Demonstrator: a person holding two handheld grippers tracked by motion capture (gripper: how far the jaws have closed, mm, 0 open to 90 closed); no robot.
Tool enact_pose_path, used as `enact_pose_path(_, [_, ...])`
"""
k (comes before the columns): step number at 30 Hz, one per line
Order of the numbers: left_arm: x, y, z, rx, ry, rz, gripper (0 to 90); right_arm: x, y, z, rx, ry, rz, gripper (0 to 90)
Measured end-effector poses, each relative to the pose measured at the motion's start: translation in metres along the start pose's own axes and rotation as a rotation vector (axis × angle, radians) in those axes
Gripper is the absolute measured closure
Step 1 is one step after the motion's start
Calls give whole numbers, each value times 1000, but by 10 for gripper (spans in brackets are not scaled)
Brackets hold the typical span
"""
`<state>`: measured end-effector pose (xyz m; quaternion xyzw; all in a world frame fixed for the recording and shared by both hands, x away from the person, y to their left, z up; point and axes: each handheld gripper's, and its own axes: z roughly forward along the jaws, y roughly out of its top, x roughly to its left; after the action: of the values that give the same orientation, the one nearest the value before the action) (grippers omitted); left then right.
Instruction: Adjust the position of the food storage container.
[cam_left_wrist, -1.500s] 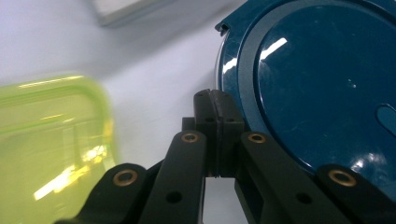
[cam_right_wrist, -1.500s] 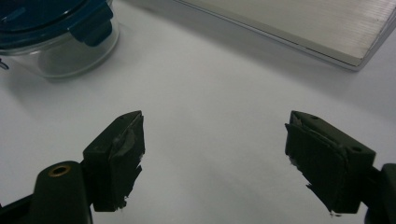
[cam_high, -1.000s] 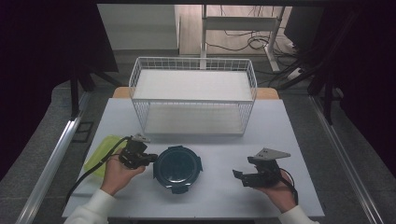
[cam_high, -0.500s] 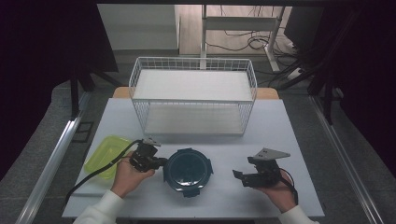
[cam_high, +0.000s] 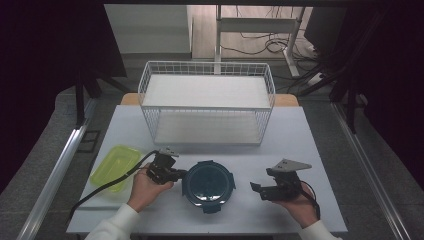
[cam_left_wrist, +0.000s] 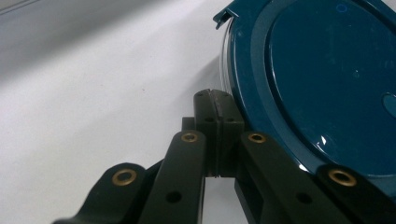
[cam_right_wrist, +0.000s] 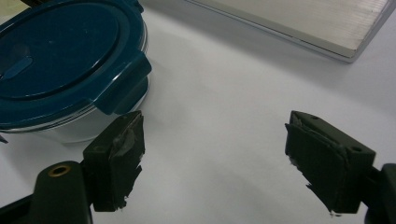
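A round clear container with a dark teal clip-on lid (cam_high: 208, 182) stands on the white table near its front edge. My left gripper (cam_high: 180, 175) is shut, nothing between its jaws, and its tips rest against the container's left side. In the left gripper view the closed tips (cam_left_wrist: 215, 95) lie right beside the teal lid (cam_left_wrist: 322, 79). My right gripper (cam_high: 256, 190) sits a little to the right of the container, open and empty. In the right gripper view its pads (cam_right_wrist: 212, 154) stand wide apart over bare table, with the container (cam_right_wrist: 60, 56) just beyond the left pad.
A white wire basket (cam_high: 207, 64) stands across the back half of the table. A yellow-green plastic tray (cam_high: 116, 165) lies at the front left, behind my left hand. The left gripper's black cable (cam_high: 100, 190) trails off the left front corner.
My left gripper has moved to the right, and the teal-lidded container has slid right with it. The yellow-green tray now shows more fully. The right gripper has not moved.
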<state>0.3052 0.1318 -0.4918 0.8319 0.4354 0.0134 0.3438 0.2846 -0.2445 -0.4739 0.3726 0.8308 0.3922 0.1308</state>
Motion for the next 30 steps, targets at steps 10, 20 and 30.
enact_pose_path(10, [2,3,8,-17,-57,-35,900,1,0,2,6,0,3,196])
enact_pose_path(20, [6,5,10,-27,-95,-58,900,0,0,0,5,-2,1,196])
enact_pose_path(30, [-1,-4,-33,-127,1,18,899,-5,2,1,-13,22,30,193])
